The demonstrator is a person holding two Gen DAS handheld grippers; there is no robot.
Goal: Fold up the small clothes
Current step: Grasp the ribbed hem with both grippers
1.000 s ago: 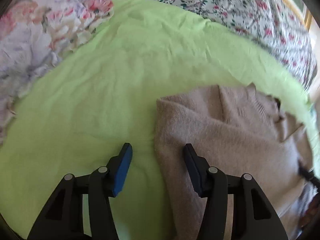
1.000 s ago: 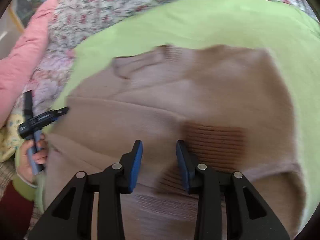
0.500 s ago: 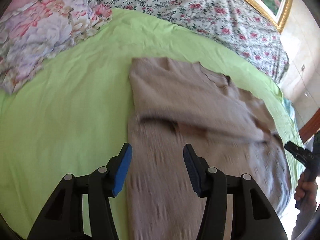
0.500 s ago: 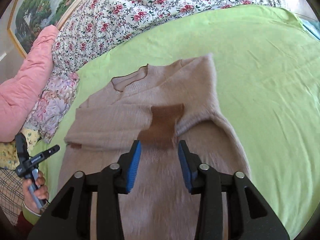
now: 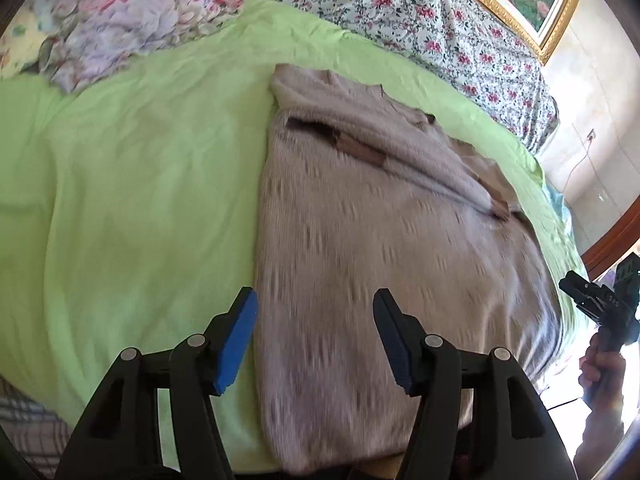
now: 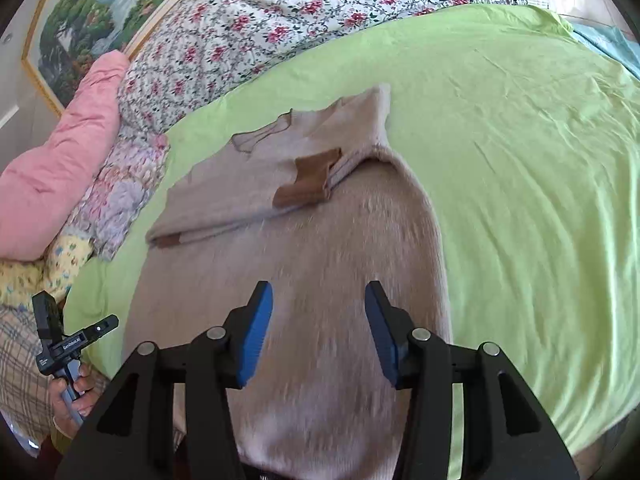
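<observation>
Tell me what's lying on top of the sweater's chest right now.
Both sleeves lie folded across the beige sweater, their brown cuffs showing on top. The chest beneath them is covered. The sweater rests on the green sheet; whatever is under it is hidden.

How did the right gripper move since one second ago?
Yes. The right gripper pulled back toward the sweater's hem: the brown cuff, earlier beside its fingers, now lies far ahead.
</observation>
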